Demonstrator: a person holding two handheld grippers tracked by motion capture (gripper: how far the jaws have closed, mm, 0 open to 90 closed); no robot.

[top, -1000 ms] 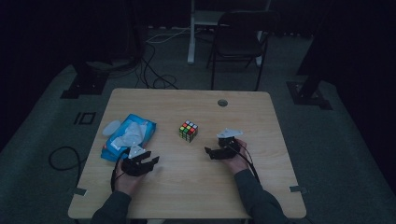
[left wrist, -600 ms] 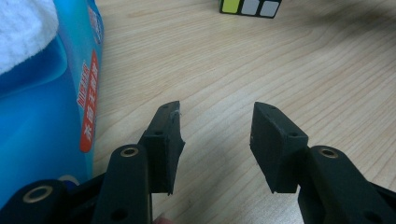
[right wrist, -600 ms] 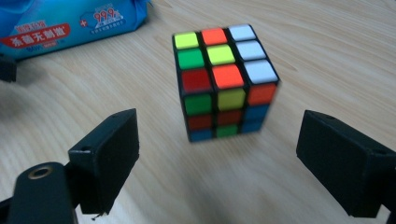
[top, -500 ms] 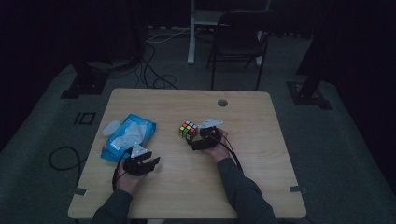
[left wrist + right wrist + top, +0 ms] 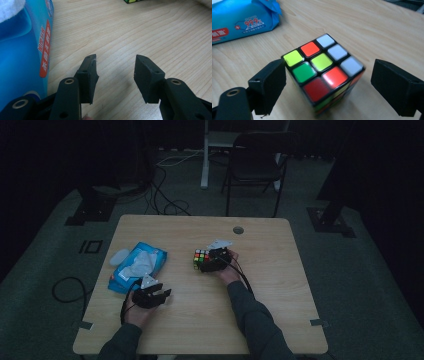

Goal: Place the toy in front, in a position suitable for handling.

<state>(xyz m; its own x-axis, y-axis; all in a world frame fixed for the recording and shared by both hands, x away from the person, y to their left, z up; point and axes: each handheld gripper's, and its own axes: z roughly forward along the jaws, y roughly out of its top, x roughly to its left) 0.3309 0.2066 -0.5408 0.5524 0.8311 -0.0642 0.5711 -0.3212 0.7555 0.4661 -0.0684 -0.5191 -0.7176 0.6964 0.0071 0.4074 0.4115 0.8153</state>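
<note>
A scrambled colour cube (image 5: 201, 258) stands on the wooden table (image 5: 280, 285) near its middle. My right gripper (image 5: 207, 264) comes at it from the right. In the right gripper view the cube (image 5: 322, 72) sits between the two black jaws of this gripper (image 5: 329, 82). These jaws have just been opening; the left pad is at the cube's corner, the right pad stands off it. My left gripper (image 5: 161, 294) rests at the front left, open with nothing between its jaws (image 5: 115, 72), right beside a blue wet-wipe pack (image 5: 135, 267).
The blue pack (image 5: 22, 57) lies close along the left jaw's side and also shows at the top left of the right gripper view (image 5: 239, 17). A small white object (image 5: 119, 256) lies left of the pack. A round cable hole (image 5: 238, 230) marks the table's far edge; a chair (image 5: 260, 165) stands beyond.
My right hand has slid left across the table from its right part to the cube, and its jaws now straddle the cube. The left hand has stayed put.
</note>
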